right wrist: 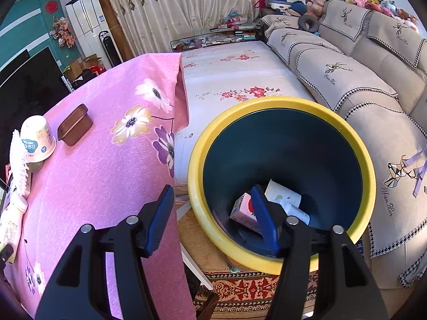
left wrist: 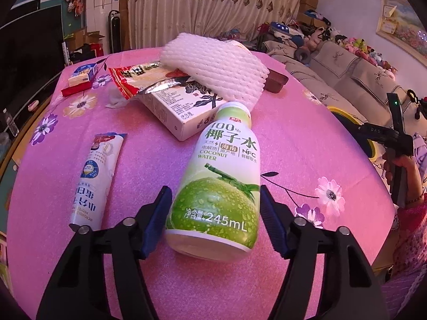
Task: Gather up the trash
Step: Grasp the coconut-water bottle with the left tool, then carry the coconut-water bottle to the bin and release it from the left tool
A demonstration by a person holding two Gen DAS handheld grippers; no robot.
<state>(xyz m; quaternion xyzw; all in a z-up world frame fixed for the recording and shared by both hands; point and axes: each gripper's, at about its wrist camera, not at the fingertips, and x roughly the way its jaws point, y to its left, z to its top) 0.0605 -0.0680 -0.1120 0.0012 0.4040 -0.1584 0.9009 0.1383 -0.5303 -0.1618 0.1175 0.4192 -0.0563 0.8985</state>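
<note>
1. The table (left wrist: 280,138) is still being cleared. A lot of trash is lying on its pink cloth.
2. The bin (right wrist: 333,112) is being kept on the floor, just beside the table. A few things, like a cup (right wrist: 283,193) and a small carton (right wrist: 244,210), are already lying at its bottom.
3. The foam net (left wrist: 213,64), the box (left wrist: 181,106), the red wrapper (left wrist: 133,77) and the pouch (left wrist: 96,176) are still waiting on the table.
4. The bottle (left wrist: 221,176) is lying on the table and is being reached for now, it seems.
5. The left gripper (left wrist: 216,213) is being held with its jaws spread, one on each side of the bottle. The bottle is not being pinched yet.
6. The right gripper (right wrist: 210,213) is being held over the bin's edge, jaws spread, with nothing in it.
</note>
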